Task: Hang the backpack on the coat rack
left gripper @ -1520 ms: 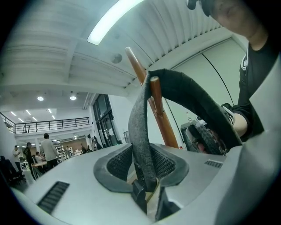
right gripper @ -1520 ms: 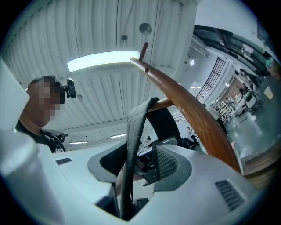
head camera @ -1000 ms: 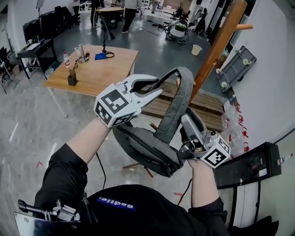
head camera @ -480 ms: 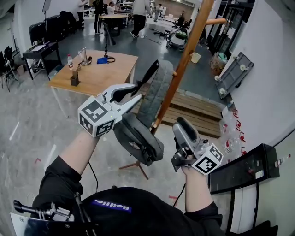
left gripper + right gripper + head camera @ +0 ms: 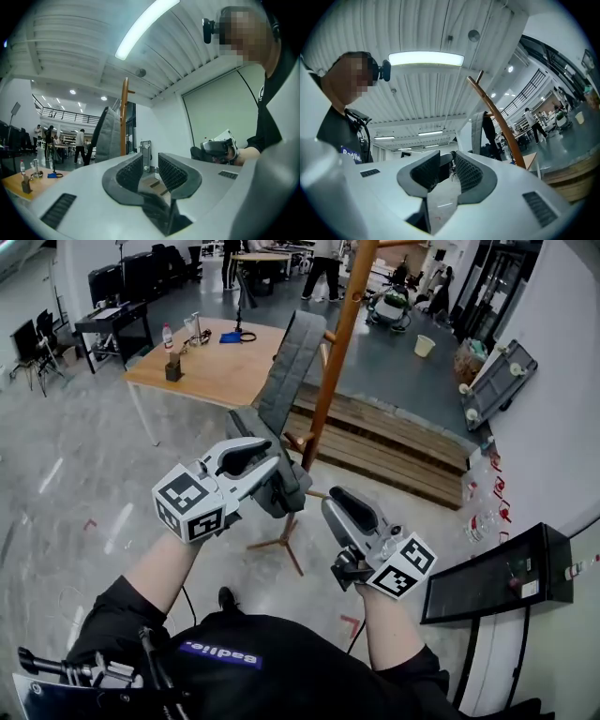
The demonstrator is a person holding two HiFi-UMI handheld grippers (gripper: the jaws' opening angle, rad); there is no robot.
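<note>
The grey backpack (image 5: pixel 270 457) hangs against the wooden coat rack pole (image 5: pixel 336 338), its strap (image 5: pixel 291 357) running up to a peg near the top. My left gripper (image 5: pixel 268 465) sits just in front of the bag's body, jaws open and empty. In the left gripper view the backpack (image 5: pixel 106 137) and pole (image 5: pixel 124 117) stand beyond the left gripper (image 5: pixel 150 161). Lower right of the pole, my right gripper (image 5: pixel 337 502) is apart from the bag. Its jaws are closing with nothing between them in the right gripper view, where the right gripper (image 5: pixel 447 161) points up past the pole (image 5: pixel 502 126).
A wooden table (image 5: pixel 220 381) with a bottle and small items stands at the back left. A low wooden platform (image 5: pixel 403 446) lies behind the rack, whose feet (image 5: pixel 281 545) spread on the floor. A black case (image 5: pixel 497 573) sits at the right; people stand far back.
Both grippers have drawn back toward me and lower, away from the backpack. The bag, lifted between them a second ago, now hangs on the rack by itself.
</note>
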